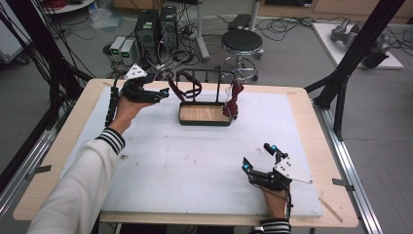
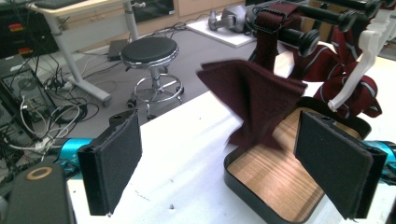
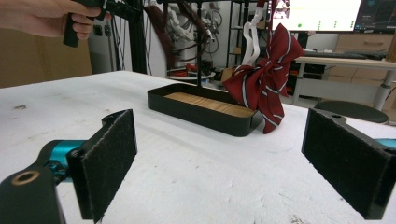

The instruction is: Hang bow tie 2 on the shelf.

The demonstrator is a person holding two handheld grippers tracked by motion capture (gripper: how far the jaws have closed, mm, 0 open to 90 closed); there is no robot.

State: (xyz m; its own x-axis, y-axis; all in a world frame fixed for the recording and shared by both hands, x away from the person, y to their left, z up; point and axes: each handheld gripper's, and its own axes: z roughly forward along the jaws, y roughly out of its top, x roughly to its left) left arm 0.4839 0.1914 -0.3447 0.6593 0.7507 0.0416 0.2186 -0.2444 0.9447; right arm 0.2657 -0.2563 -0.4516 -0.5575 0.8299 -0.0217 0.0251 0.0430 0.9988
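Observation:
A black stand with a wood-bottomed tray sits at the back middle of the white mat. From its rod hangs a dark maroon cloth strap, and at its right end a red striped bow. My left gripper is held level just left of the strap, open. In the left gripper view the maroon cloth hangs a little beyond the spread pads, untouched, above the tray. My right gripper rests open near the front right, with the tray and bow far ahead of it.
The white mat covers most of the wooden table. Behind the table stand a black stool, computer towers and loose cables. A black frame post rises at the right. A white hook carries the bow.

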